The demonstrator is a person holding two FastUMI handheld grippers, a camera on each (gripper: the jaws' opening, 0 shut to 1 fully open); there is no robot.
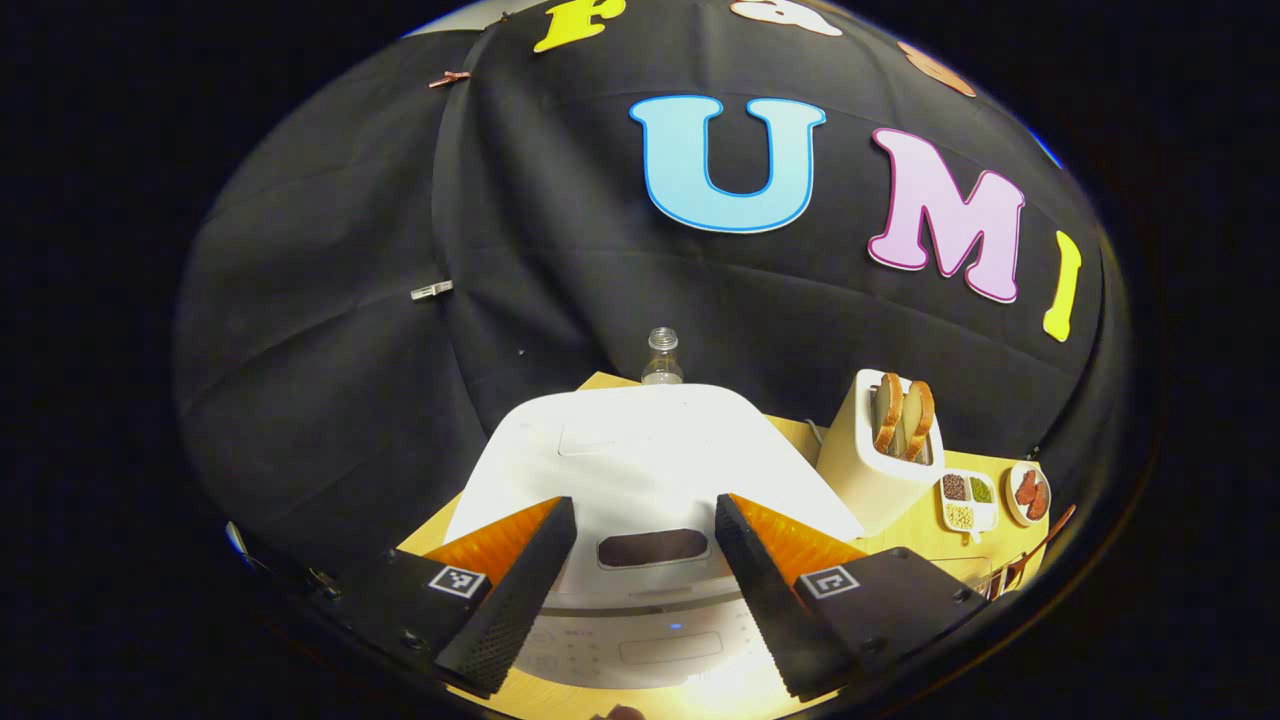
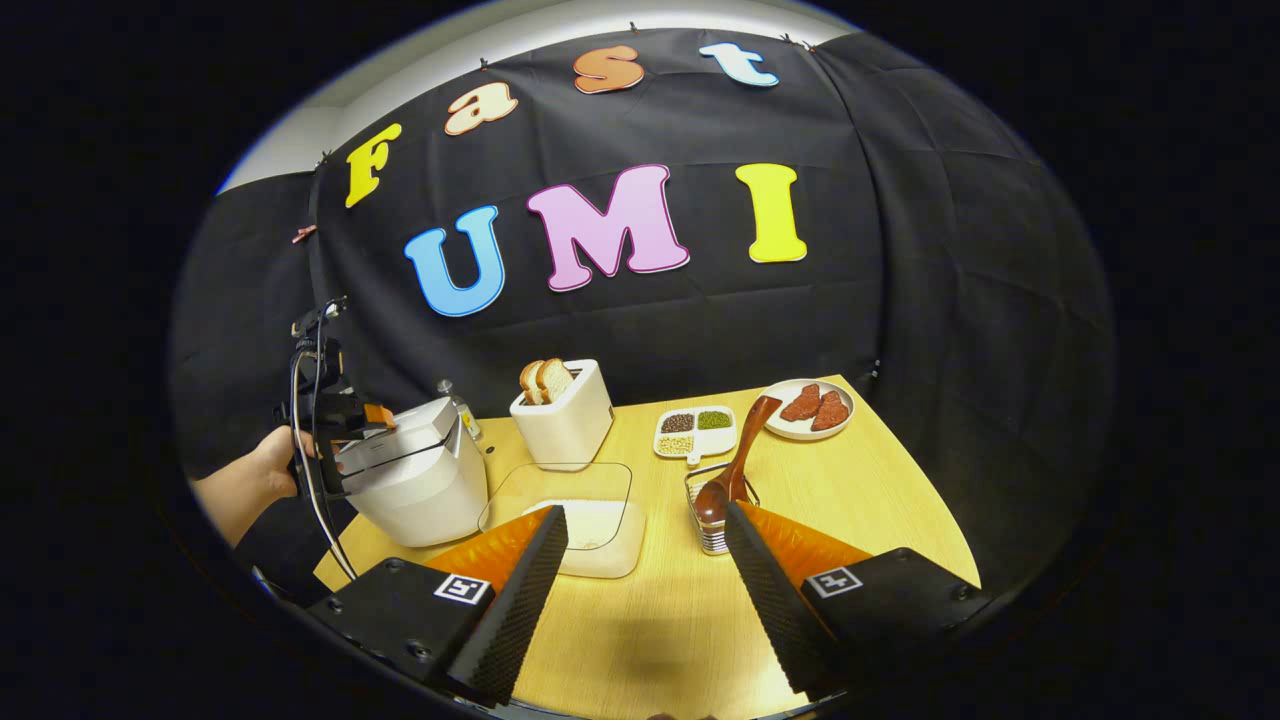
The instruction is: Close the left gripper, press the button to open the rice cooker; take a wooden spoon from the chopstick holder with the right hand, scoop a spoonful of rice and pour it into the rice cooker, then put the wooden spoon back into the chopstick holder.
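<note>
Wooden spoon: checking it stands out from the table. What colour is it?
Dark reddish-brown wooden spoon, clearest in the right gripper view.

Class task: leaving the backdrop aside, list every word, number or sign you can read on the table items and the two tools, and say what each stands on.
Rice cooker, front panel: faint markings, too blurred to read.
Left tool: square black-and-white code markers, a pattern and not words.
Right tool: the same kind of markers, no words.
Toaster: no text visible.
So nothing is readable.
</note>
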